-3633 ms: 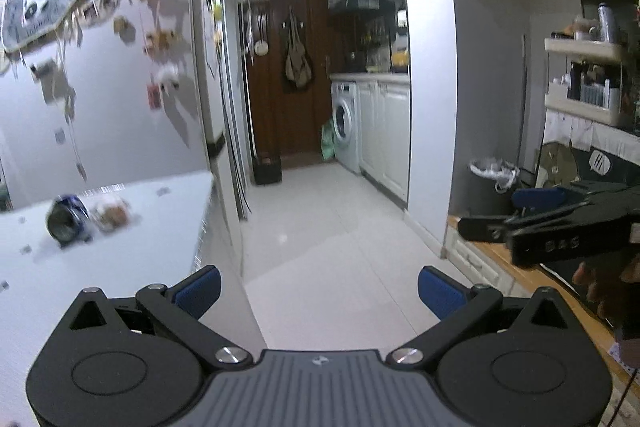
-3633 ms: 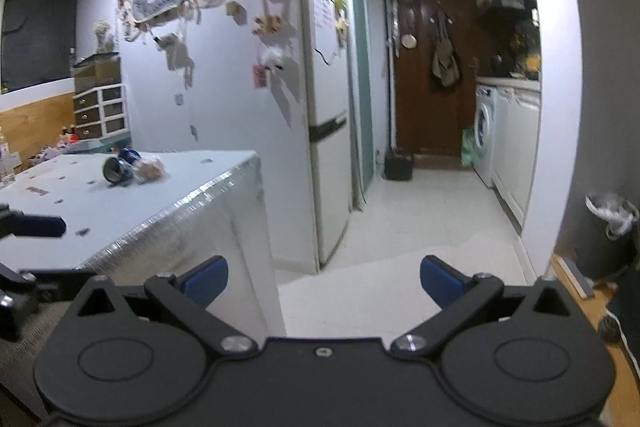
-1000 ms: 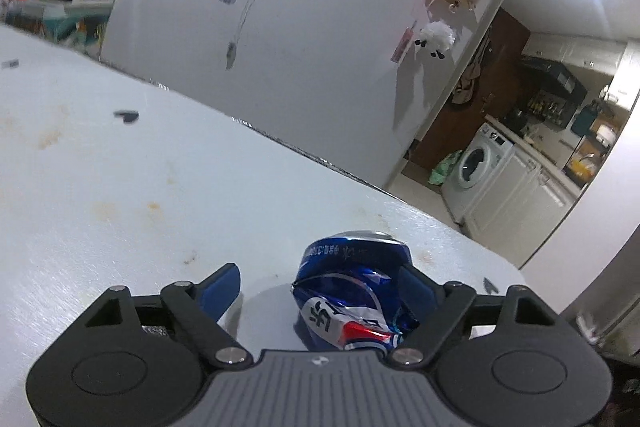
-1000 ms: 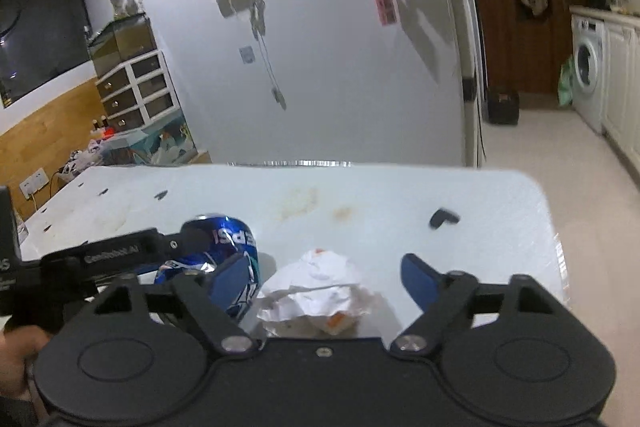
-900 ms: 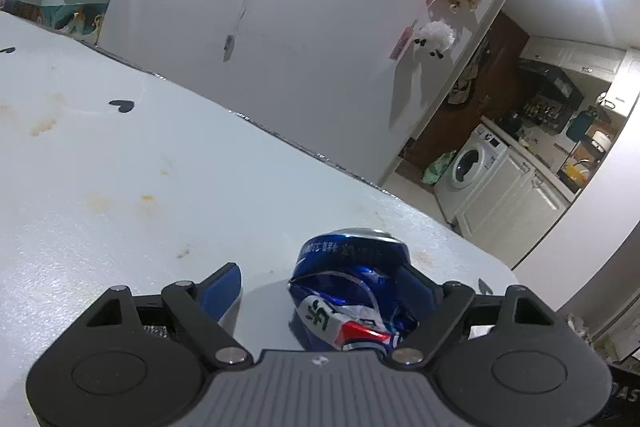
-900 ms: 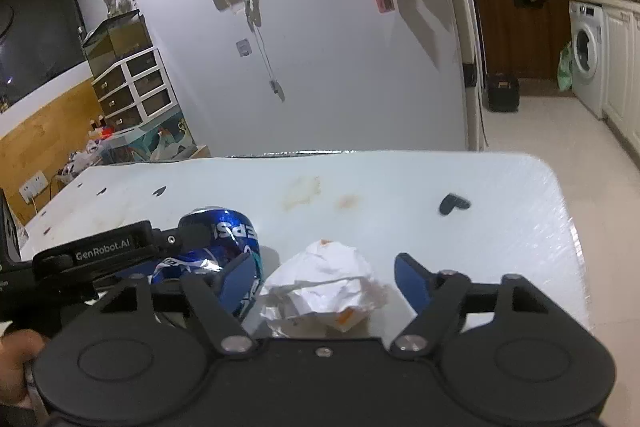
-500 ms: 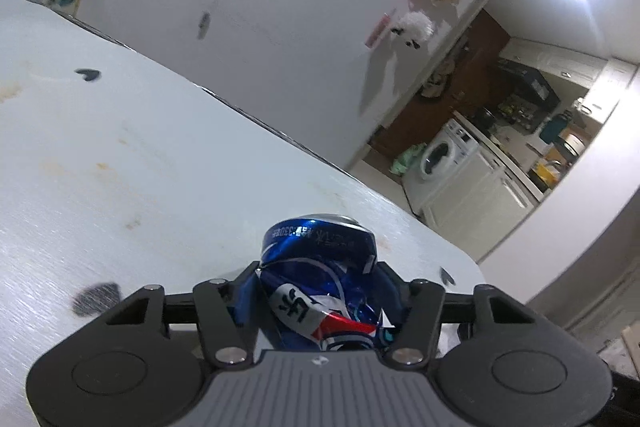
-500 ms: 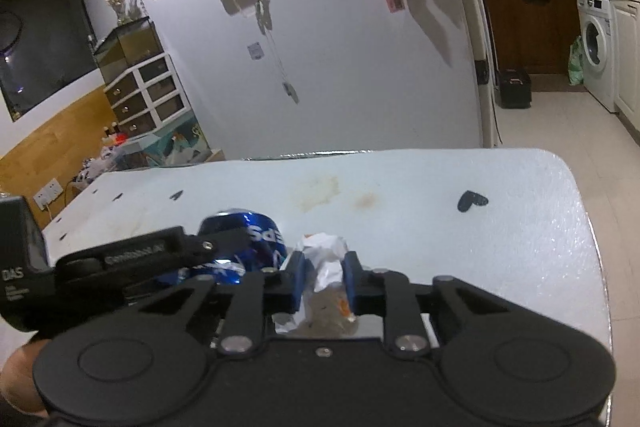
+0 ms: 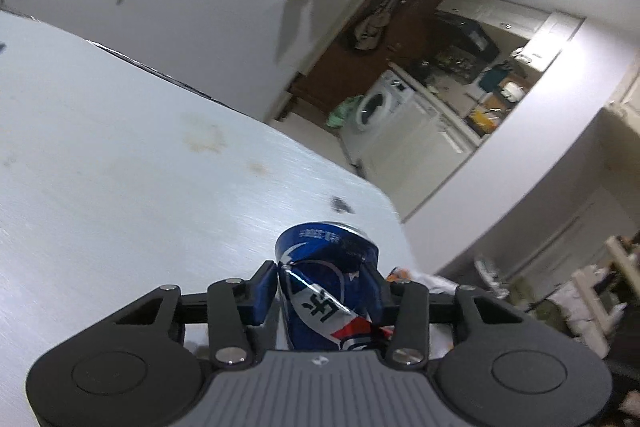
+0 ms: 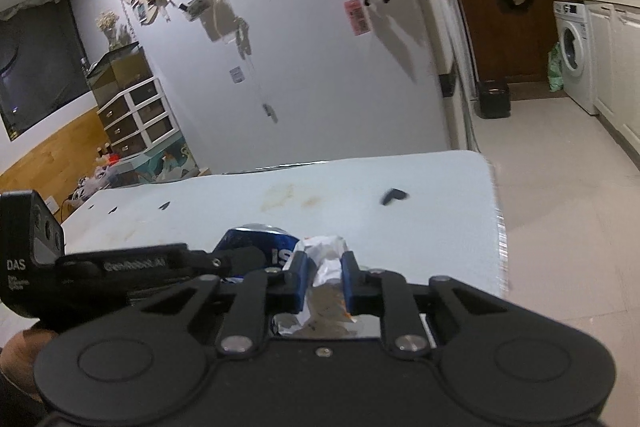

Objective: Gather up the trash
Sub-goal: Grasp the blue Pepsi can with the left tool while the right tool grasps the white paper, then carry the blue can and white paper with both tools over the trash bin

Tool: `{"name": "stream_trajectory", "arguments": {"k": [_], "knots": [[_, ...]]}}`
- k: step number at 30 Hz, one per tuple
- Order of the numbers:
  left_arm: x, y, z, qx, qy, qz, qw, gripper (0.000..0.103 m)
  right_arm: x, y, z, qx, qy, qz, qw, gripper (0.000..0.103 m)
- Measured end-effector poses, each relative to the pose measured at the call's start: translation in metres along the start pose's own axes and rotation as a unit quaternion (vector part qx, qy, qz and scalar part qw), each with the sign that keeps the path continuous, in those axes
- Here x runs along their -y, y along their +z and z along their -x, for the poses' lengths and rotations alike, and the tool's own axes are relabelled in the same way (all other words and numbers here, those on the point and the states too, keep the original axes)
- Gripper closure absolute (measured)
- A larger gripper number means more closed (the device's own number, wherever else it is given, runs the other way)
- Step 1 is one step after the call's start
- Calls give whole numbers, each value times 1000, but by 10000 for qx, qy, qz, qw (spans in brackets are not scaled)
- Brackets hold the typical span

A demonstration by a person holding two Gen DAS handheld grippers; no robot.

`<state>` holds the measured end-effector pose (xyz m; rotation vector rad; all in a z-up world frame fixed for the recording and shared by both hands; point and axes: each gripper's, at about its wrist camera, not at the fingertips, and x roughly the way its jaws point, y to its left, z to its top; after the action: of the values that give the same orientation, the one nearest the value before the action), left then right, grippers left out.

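A crushed blue soda can [image 9: 324, 307] lies on the white table [image 9: 120, 167], close to its right end. My left gripper [image 9: 322, 279] has a blue pad on each side of the can; its jaws are closing and the pads press on the dented wall. In the right wrist view the can [image 10: 256, 233] shows just left of a crumpled white paper ball [image 10: 324, 245] with orange stains. My right gripper [image 10: 324, 259] is shut on that paper, squeezing it thin. The left gripper [image 10: 224, 259] reaches in from the left there, a hand behind it.
A small black mark [image 10: 394, 195] sits on the table near its rounded far corner, and the table edge [image 10: 498, 227] drops to a tiled floor. Beyond are a white fridge wall with hanging decorations, a black bin [image 10: 494, 99], a washing machine [image 10: 572, 55] and drawers [image 10: 136, 119].
Both grippers went from wide open to closed, the left on the can and the right on the paper ball. The left view has swung toward the table's right end.
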<state>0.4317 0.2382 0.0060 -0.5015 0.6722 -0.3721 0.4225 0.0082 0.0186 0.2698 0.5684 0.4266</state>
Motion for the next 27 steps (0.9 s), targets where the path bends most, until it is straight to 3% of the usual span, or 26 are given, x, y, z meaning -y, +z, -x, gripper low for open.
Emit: {"name": "stream_trajectory", "arguments": {"k": [8, 13, 17, 25, 27], "knots": [[37, -25, -5, -297, -552, -183, 9979, 58, 37, -19, 29, -43, -231, -166, 9996, 85], [52, -43, -8, -514, -792, -259, 9952, 57, 54, -30, 44, 24, -75, -318, 9995, 85], [58, -57, -9, -619, -646, -378, 9953, 55, 59, -37, 55, 92, 210, -288, 9993, 85], [59, -72, 12, -283, -348, -367, 9983, 56, 55, -49, 72, 247, 511, -8, 9984, 86], [59, -74, 18, -172, -159, -420, 9988, 61, 54, -51, 75, 257, 589, -4, 9979, 86]]}}
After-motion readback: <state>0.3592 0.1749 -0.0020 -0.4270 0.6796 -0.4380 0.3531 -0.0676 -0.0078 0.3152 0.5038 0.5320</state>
